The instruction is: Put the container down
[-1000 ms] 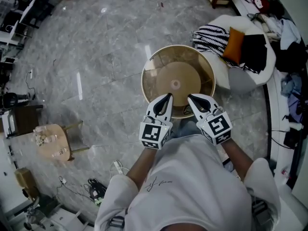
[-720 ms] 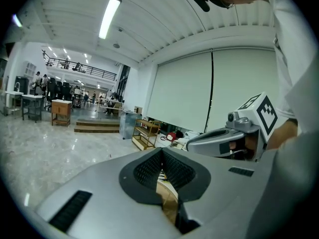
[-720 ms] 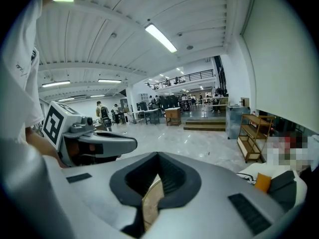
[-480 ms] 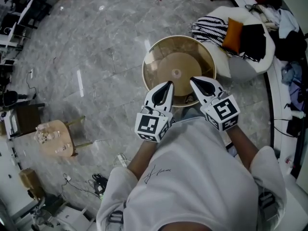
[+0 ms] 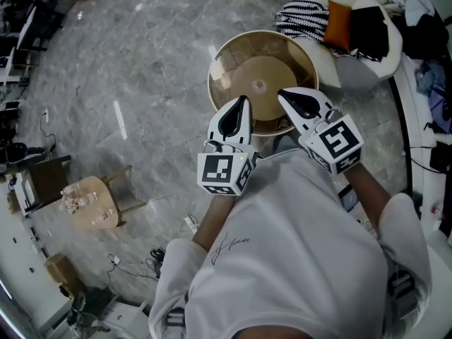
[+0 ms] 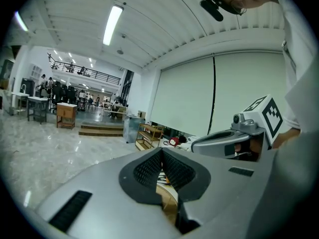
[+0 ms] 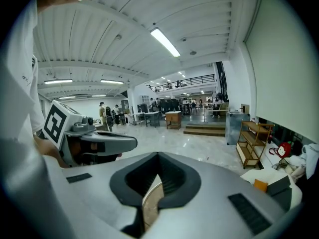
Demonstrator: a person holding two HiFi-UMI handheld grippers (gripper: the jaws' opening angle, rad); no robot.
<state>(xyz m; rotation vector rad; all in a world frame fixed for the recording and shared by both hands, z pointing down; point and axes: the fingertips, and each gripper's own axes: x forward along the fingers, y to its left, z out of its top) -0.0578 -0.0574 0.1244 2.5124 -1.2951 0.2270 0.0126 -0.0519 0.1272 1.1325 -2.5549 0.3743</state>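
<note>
A round, amber see-through container [image 5: 263, 69] hangs above the marble floor, in front of the person. My left gripper [image 5: 244, 100] is shut on its near rim. My right gripper [image 5: 282, 93] is shut on the same rim a little to the right. In the left gripper view the jaws [image 6: 160, 152] are closed, with a strip of the container's rim [image 6: 168, 203] between them and the right gripper [image 6: 234, 137] alongside. The right gripper view shows its closed jaws [image 7: 157, 156] with the container's rim [image 7: 151, 203] in the gap and the left gripper [image 7: 94, 142] at the left.
A white beanbag [image 5: 353, 69] with a striped cloth [image 5: 304, 16], an orange cushion [image 5: 340, 16] and dark clothes lies just right of the container. A small wooden stool [image 5: 92, 203] stands at the left. Cables [image 5: 159, 256] lie on the floor near the person's feet.
Both grippers and the container have moved together towards the top of the head view, and the marker cubes look bigger. The grip on the rim is unchanged.
</note>
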